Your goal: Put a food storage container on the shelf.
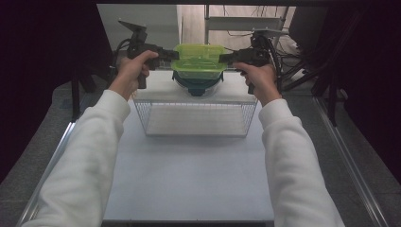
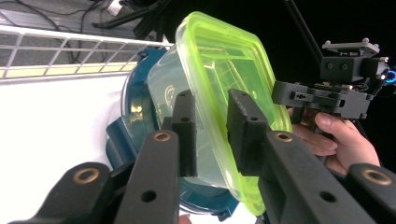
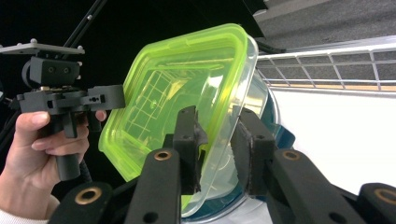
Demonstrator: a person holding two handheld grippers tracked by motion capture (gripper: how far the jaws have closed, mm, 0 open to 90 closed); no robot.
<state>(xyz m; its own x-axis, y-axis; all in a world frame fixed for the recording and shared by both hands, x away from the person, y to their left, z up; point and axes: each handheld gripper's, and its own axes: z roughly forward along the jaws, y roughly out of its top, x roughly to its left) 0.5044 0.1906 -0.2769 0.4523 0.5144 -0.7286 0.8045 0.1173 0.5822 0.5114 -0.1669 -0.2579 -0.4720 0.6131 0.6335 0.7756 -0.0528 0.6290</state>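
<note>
A clear food container with a yellow-green lid (image 1: 198, 59) sits on top of a dark blue container (image 1: 197, 86) on the white table, just behind a wire basket (image 1: 194, 101). My left gripper (image 1: 176, 55) is at the lid's left end and my right gripper (image 1: 222, 58) at its right end. In the left gripper view the jaws (image 2: 211, 102) straddle the green lid's rim (image 2: 219, 70), with a gap on either side of it. The right gripper view shows the same: the jaws (image 3: 217, 119) stand around the rim (image 3: 187, 60) without pressing on it. Both grippers are open.
The wire basket stands in the middle of the white table (image 1: 189, 179), its inside bare, and its rim shows behind the containers (image 2: 70, 46) (image 3: 327, 60). Dark frame posts and cables lie behind and to the right of the table. The person's white sleeves reach in from the bottom.
</note>
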